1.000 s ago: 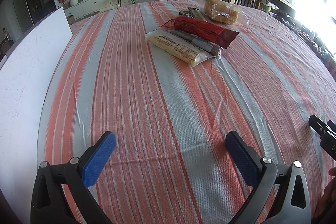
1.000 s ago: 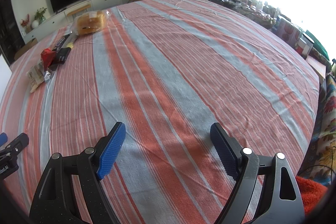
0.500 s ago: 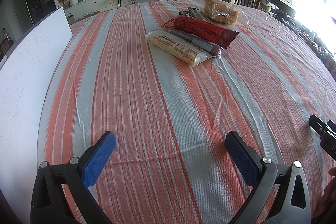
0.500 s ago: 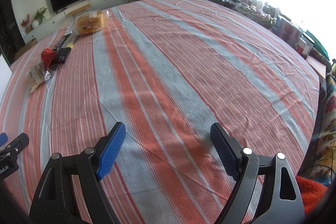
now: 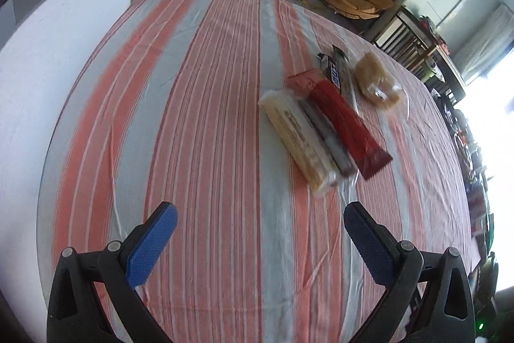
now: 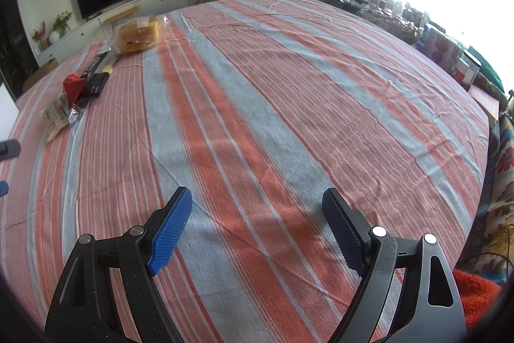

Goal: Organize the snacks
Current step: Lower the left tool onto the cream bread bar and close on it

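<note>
Several snacks lie in a group on the striped tablecloth (image 5: pixel 208 124). A pale yellow wafer pack (image 5: pixel 298 137), a grey bar (image 5: pixel 327 137) and a long red pack (image 5: pixel 343 124) lie side by side. Beyond them are a dark bar (image 5: pixel 334 69) and a bagged bread (image 5: pixel 377 82). My left gripper (image 5: pixel 260 233) is open and empty, a short way in front of the wafer pack. My right gripper (image 6: pixel 257 221) is open and empty over bare cloth, with the bread (image 6: pixel 139 34) and the red pack (image 6: pixel 72 87) far to its left.
A white board (image 5: pixel 48 60) stands along the table's left side. Chairs and a cluttered side table (image 6: pixel 369 8) stand beyond the far and right edges. A fingertip of the left gripper (image 6: pixel 9 148) shows at the right wrist view's left edge.
My left gripper has moved forward toward the snacks and turned, so the packs now lie closer and to its right. The right gripper has stayed put.
</note>
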The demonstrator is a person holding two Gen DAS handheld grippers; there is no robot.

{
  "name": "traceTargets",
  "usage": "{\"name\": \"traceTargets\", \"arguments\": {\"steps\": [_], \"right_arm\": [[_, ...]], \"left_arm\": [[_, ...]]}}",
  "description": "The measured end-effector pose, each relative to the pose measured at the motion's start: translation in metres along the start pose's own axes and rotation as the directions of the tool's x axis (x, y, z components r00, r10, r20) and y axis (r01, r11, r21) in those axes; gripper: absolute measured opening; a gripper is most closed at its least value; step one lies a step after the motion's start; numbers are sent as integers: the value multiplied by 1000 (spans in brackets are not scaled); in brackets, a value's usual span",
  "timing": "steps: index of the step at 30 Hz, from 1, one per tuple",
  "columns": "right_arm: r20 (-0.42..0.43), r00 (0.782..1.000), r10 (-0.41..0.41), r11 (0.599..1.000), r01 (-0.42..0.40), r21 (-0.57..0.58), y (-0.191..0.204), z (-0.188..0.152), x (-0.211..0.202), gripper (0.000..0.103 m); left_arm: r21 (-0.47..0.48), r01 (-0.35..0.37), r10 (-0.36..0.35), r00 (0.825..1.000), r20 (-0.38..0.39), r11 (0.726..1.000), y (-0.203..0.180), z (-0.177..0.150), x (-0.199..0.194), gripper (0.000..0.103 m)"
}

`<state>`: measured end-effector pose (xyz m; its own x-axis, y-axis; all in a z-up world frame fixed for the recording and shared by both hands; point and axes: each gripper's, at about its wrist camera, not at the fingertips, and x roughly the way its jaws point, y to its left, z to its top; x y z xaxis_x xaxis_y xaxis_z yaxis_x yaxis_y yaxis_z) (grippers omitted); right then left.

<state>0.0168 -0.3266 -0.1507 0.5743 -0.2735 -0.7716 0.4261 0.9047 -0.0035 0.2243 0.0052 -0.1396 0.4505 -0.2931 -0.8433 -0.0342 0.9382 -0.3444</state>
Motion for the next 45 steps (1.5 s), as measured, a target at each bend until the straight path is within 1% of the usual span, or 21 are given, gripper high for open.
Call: {"name": "traceTargets", "arguments": {"steps": [2, 4, 5, 8, 10, 12, 14, 16, 18, 21, 23, 25, 27, 29, 31, 32, 35, 37, 38, 43, 45], "right_arm": [[0, 1000, 1, 1000, -1, -1, 0, 0, 0, 86], [0, 1000, 0, 1000, 0, 0, 0, 0, 0, 87], [0, 1000, 1, 1000, -1, 0, 0, 0, 0, 87], [0, 1000, 0, 1000, 0, -1, 0, 0, 0, 87], [0, 1000, 0, 1000, 0, 0, 0, 0, 0, 87], [-1, 1000, 0, 1000, 0, 0, 0, 0, 0, 87], [-1, 1000, 0, 1000, 0, 0, 0, 0, 0, 87], [-1, 1000, 0, 1000, 0, 0, 0, 0, 0, 88], [-1, 1000, 1, 1000, -1, 0, 0, 0, 0, 88], [-1, 1000, 0, 1000, 0, 0, 0, 0, 0, 88], [-1, 1000, -1, 1000, 1, 0, 0, 0, 0, 88], [-1, 1000, 0, 1000, 0, 0, 0, 0, 0, 88], [-1, 1000, 0, 1000, 0, -1, 0, 0, 0, 88], [-1, 1000, 2, 1000, -2, -1, 0, 0, 0, 88], [-1, 1000, 2, 1000, -2, -1, 0, 0, 0, 88], [-1, 1000, 2, 1000, -2, -1, 0, 0, 0, 88], [-1, 1000, 1, 1000, -1, -1, 0, -1, 0, 88], [-1, 1000, 0, 1000, 0, -1, 1, -1, -1, 88], [-1, 1000, 0, 1000, 0, -1, 1, -1, 0, 88], [-1, 1000, 0, 1000, 0, -1, 1, -1, 0, 88], [-1, 1000, 0, 1000, 0, -1, 1, -1, 0, 88]], "left_arm": [[39, -6, 7, 1000, -26, 999, -15, 13, 16, 97], [71, -29, 32, 999, -39, 997, -29, 24, 33, 82], [69, -46, 48, 998, -38, 997, -33, 27, 40, 79], [85, -125, 123, 992, 29, 988, -42, 33, 49, 75], [128, -175, 168, 984, 65, 976, -47, 33, 52, 65], [170, -180, 166, 981, 96, 969, -45, 35, 53, 58], [212, -162, 145, 985, 95, 964, -41, 34, 50, 49], [244, -144, 134, 989, 57, 959, -35, 28, 43, 39], [288, -115, 118, 993, 7, 951, -27, 14, 32, 38], [341, -113, 130, 991, -27, 933, -12, -15, 10, 39], [334, -112, 132, 991, -37, 936, -4, -24, 0, 46], [321, -79, 97, 995, -40, 944, -2, -22, -5, 66], [329, -64, 71, 997, -11, 942, -9, -17, -9, 76], [353, -86, 79, 996, 34, 932, -21, -11, -7, 78], [364, -133, 124, 991, 48, 922, -27, -1, 6, 78], [353, -151, 145, 989, 43, 923, -26, 4, 14, 78], [310, -157, 156, 987, 28, 938, -18, 9, 29, 78], [331, -199, 187, 980, 68, 922, -18, 6, 32, 80], [346, -214, 195, 977, 88, 914, -19, 4, 33, 81], [304, -233, 208, 972, 114, 924, -7, 2, 35, 101], [299, -235, 209, 971, 117, 925, -5, 3, 36, 103]]}}
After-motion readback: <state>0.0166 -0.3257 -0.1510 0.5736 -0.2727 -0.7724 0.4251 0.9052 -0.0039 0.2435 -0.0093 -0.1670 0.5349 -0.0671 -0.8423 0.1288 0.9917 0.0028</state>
